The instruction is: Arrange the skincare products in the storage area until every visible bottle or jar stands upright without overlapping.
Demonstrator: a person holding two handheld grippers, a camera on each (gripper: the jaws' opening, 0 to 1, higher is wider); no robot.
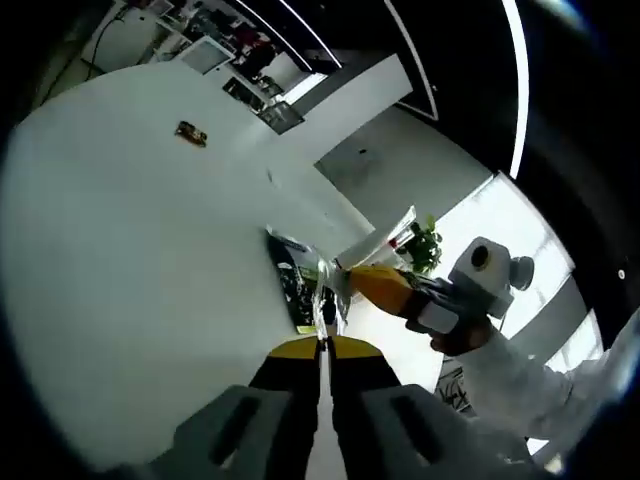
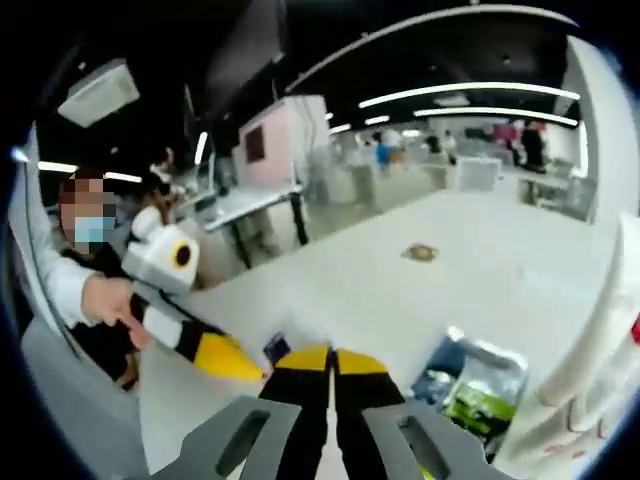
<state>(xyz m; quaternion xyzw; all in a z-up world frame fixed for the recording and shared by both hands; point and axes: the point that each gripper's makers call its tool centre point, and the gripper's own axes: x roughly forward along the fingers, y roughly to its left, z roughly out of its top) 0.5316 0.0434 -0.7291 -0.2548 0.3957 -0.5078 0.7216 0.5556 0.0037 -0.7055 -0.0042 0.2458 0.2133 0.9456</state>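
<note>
My left gripper [image 1: 323, 345], yellow-tipped black jaws pressed together, holds nothing. At 1 o'clock lies a glossy dark-printed sachet [image 1: 292, 282] on the white table [image 1: 120, 260]. My right gripper [image 2: 331, 355] is likewise closed and empty, probably between grasps; crinkled blue-green pouch [image 2: 470, 385] at 4 o'clock.

Bench [image 1: 130, 250]: smooth white top, matt to faintly satin, soft even sheen and no grain. Left gripper [image 1: 322, 345]: jaws of smooth hard plastic, yellow at the tips, black behind, set in grey matt moulded housings. Right gripper [image 2: 331, 352]: same yellow-and-black plastic, slight gloss on the yellow, grey matt housing. Packet [image 2: 470, 385] near the right gripper: crinkled glossy film or foil, silver edge catching light, printed green and blue face. Small gold item [image 1: 192, 133] toward the far edge of the bench: shiny, metallic-looking wrapper; material not certain. Sleeve [image 1: 520, 385] of the person: white cloth, matt, creased.
</note>
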